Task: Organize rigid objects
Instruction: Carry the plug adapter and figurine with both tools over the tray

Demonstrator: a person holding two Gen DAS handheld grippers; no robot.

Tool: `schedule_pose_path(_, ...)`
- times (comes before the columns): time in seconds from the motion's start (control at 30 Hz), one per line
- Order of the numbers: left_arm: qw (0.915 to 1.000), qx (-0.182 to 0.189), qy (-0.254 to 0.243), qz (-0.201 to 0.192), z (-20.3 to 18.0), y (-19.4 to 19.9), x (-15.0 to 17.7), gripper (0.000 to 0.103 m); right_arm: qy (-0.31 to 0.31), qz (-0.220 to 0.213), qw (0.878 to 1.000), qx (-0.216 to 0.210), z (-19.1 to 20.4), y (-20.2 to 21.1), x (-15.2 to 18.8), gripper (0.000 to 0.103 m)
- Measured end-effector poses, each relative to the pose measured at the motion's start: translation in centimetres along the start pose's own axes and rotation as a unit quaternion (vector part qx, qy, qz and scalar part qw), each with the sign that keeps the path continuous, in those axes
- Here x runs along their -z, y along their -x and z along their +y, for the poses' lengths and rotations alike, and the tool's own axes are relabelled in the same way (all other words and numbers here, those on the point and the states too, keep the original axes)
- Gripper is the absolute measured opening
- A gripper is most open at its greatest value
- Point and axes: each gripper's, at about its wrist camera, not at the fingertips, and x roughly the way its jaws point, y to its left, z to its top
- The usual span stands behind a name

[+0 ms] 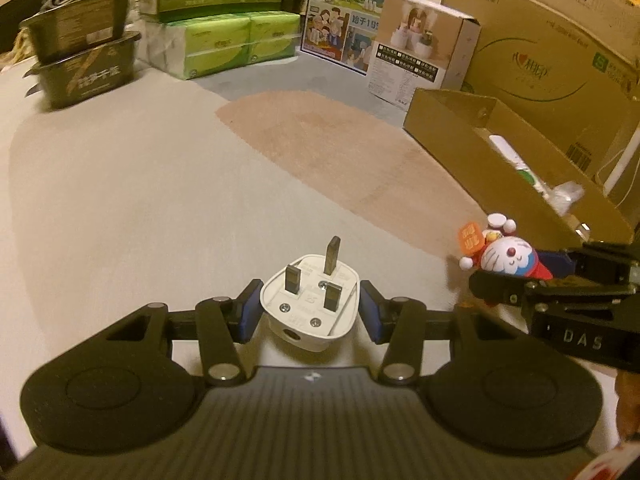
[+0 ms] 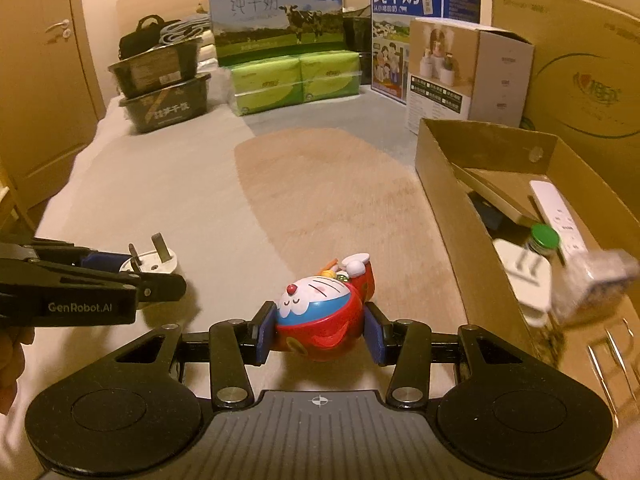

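Right wrist only: green-capped bottle [image 2: 543, 237]

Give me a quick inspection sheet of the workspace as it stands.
Surface: pale bed cover with a pinkish patch.
Job's things: white plug; cartoon cat figure; open cardboard box to the right holding a white remote and a green-capped bottle.
Clutter: stacked dark tubs, tissue packs, milk cartons.
Grippers: left hand-held gripper shut on the plug; right hand-held gripper shut on the figure.
Cables: nothing seen.
Surroundings: door, large cardboard carton.
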Motion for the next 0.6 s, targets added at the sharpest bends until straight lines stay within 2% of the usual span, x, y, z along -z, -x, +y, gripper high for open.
schedule_pose_path(0.3,0.9995,-0.007,0.029,-0.009,-2.6,6.0,2.6,0.047,0.000,-0.019,1.000,0.005,0.4,6.7,2.5,0.046)
schedule_pose_path(0.6,0.9990,-0.008,0.042,-0.016,-5.7,9.7,4.2,0.047,-0.003,-0.035,0.999,0.019,-0.7,12.6,4.7,0.046)
